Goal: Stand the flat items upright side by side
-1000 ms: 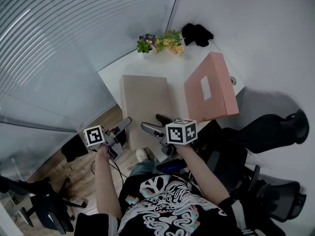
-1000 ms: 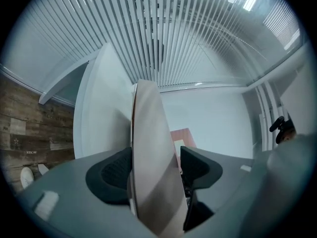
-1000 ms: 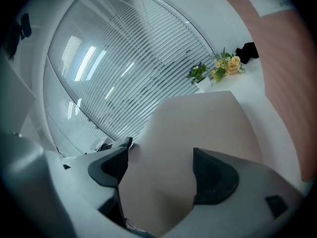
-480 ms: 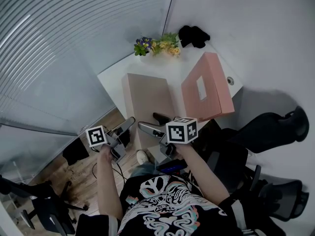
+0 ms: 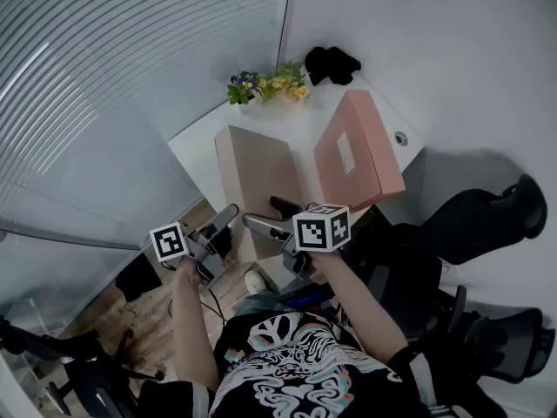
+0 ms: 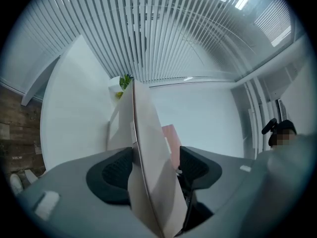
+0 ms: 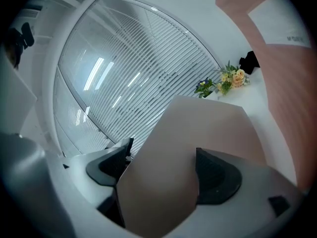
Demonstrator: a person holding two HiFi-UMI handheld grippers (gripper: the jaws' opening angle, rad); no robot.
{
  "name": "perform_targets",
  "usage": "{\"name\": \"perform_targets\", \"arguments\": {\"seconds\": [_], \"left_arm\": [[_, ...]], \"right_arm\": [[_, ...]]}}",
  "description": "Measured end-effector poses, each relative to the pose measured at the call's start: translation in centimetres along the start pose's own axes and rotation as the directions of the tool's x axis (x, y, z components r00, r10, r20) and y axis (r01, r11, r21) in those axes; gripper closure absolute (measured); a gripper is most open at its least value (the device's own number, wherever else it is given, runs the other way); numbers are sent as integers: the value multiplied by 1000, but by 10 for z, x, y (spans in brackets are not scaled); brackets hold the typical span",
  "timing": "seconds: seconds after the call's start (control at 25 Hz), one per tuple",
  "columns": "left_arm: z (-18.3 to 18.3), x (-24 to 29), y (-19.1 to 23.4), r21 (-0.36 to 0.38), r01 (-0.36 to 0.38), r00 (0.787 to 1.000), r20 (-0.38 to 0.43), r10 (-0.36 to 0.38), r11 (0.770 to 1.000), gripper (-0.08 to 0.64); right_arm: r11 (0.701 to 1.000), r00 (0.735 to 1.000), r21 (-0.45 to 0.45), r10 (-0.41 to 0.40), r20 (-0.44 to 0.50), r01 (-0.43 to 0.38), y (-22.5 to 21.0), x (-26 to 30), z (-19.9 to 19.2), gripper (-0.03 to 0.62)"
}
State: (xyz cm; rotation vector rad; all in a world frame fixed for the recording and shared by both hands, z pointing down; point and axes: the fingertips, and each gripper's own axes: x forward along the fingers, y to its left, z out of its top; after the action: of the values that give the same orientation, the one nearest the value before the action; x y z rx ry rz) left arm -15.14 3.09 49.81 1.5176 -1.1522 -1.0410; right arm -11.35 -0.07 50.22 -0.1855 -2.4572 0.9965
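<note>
A flat beige box (image 5: 259, 168) lies lengthwise on the white table (image 5: 196, 142), its near end at the table's front edge and slightly raised. My left gripper (image 5: 224, 225) is shut on that near end; in the left gripper view the box (image 6: 148, 148) runs edge-on between the pads. My right gripper (image 5: 265, 214) is at the same end, and its jaws have just been opening. The box's corner (image 7: 198, 128) sits between its pads, which do not clearly press on it. A pink box (image 5: 357, 151) with a white label stands on edge at the right.
Artificial flowers (image 5: 265, 83) and a black object (image 5: 329, 62) sit at the table's back corner by the wall. A round grommet (image 5: 400, 138) is beside the pink box. Black office chairs (image 5: 487, 225) stand at the right, with window blinds along the left.
Both grippers have risen a little with the beige box's near end. The right jaws stand slightly wider. The pink box has not moved.
</note>
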Motion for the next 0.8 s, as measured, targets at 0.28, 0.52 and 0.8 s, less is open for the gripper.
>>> {"name": "perform_targets", "arguments": {"seconds": [0.28,0.52,0.8], "left_arm": [[-4,14,-14,54,-26,999,-45,28,998,285],[-3,31,-27,77,-23,1000,16,22,997,344],[-15,44,-29,120,-154,988,38,151,981,403]], "right_arm": [[1000,998,3,-19,52,19,-2,-9,9,150],[997,994,68,27,109,-34,-6,-26,22,149],[991,990,114,55,127,-70,-12,-43,24,149]]}}
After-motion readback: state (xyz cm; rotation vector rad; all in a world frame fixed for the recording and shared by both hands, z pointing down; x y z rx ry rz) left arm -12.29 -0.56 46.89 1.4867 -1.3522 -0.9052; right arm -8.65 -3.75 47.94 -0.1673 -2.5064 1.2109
